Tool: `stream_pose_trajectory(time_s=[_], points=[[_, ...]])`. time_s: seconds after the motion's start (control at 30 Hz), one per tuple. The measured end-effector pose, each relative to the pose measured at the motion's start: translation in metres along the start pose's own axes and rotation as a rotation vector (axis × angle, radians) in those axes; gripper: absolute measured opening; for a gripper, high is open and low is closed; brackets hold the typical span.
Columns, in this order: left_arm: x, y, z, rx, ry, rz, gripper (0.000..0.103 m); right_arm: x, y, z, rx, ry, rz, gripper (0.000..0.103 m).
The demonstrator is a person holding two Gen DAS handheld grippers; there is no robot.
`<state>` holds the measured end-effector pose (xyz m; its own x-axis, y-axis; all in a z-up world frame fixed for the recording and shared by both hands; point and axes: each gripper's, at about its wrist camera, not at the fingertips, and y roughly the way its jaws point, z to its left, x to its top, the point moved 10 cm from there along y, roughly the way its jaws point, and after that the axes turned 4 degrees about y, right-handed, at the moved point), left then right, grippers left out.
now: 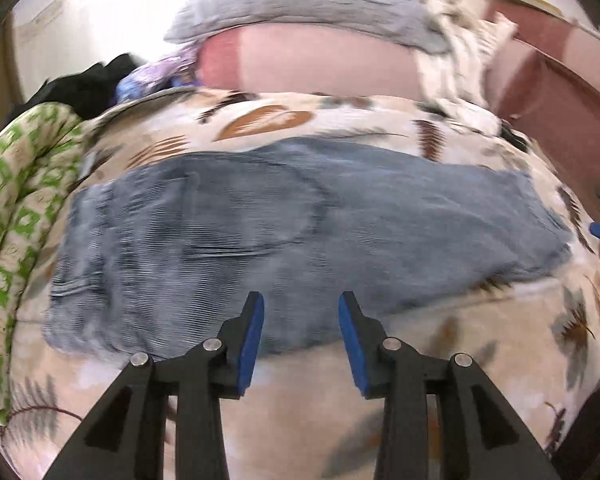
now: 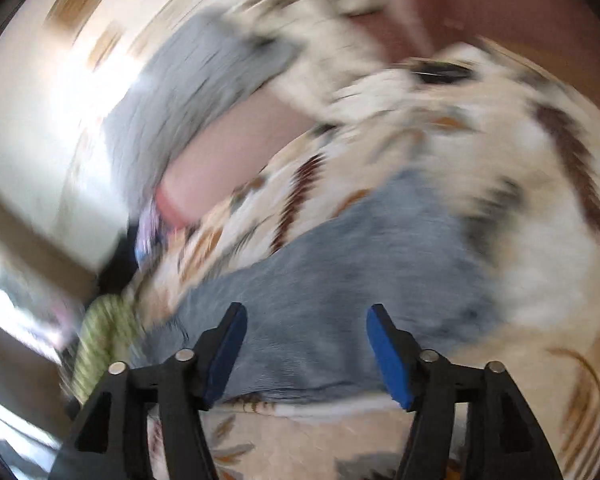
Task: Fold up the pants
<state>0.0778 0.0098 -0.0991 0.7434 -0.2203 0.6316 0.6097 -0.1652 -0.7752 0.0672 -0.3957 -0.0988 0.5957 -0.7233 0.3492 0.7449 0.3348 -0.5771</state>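
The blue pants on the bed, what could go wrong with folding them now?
1. Both views are smeared, so a grab could miss the edge of the blue pants.
2. The pants lie on a loose feather-print bedspread; the left gripper or the right gripper, jaws apart and empty, might pinch it too.
3. The green patterned cloth beside them could snag.

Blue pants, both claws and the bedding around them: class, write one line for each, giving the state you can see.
Blue pants: folded into a flat block, lying on the bedspread, held by neither claw.
Left claw: open, nothing between its fingers.
Right claw: open, nothing between its fingers.
Leaf-print bedspread: spread under the pants.
Grey pillow: lying on the pink one.
Green patterned cloth: bunched at the bed's edge.
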Motion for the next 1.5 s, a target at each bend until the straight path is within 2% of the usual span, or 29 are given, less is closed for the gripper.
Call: stream_pose_trajectory(time_s=[0.1,0.2,0.3,0.37,0.47,0.7,0.9,1.0,1.03,1.1,1.17,1.23,1.5], points=[[0.003,-0.002,-0.033,-0.046,0.037,0.02,0.04,0.005,-0.01,-0.031,0.066,0.153,-0.008,0.068],[0.016,-0.002,-0.062,-0.073,0.085,0.038,0.04,-0.006,0.0,-0.052,0.031,0.205,0.05,0.068],[0.04,-0.003,-0.086,-0.065,0.153,0.026,0.04,-0.015,0.009,-0.068,0.024,0.275,0.093,0.068],[0.054,0.0,-0.098,-0.071,0.192,0.027,0.044,-0.02,0.016,-0.075,0.002,0.311,0.114,0.068],[0.075,0.005,-0.12,-0.084,0.258,0.036,0.052,-0.018,0.027,-0.078,-0.015,0.351,0.108,0.068],[0.119,0.03,-0.158,-0.105,0.37,0.086,0.052,-0.013,0.047,-0.088,-0.036,0.422,0.079,0.07],[0.152,0.055,-0.201,-0.144,0.479,0.104,0.054,0.0,0.055,-0.09,0.006,0.46,0.03,0.073],[0.161,0.072,-0.232,-0.17,0.57,0.122,0.054,0.003,0.055,-0.09,0.018,0.47,0.009,0.072],[0.162,0.078,-0.241,-0.181,0.594,0.134,0.054,0.004,0.056,-0.09,0.015,0.462,0.003,0.07],[0.163,0.09,-0.257,-0.198,0.629,0.156,0.054,0.004,0.056,-0.093,-0.002,0.453,-0.008,0.061],[0.165,0.101,-0.271,-0.213,0.647,0.169,0.054,0.005,0.057,-0.099,-0.002,0.461,-0.012,0.042],[0.168,0.112,-0.283,-0.235,0.649,0.18,0.054,0.005,0.058,-0.105,0.015,0.49,-0.006,0.036],[0.176,0.149,-0.327,-0.321,0.665,0.232,0.054,0.002,0.058,-0.106,0.026,0.47,-0.016,0.03]])
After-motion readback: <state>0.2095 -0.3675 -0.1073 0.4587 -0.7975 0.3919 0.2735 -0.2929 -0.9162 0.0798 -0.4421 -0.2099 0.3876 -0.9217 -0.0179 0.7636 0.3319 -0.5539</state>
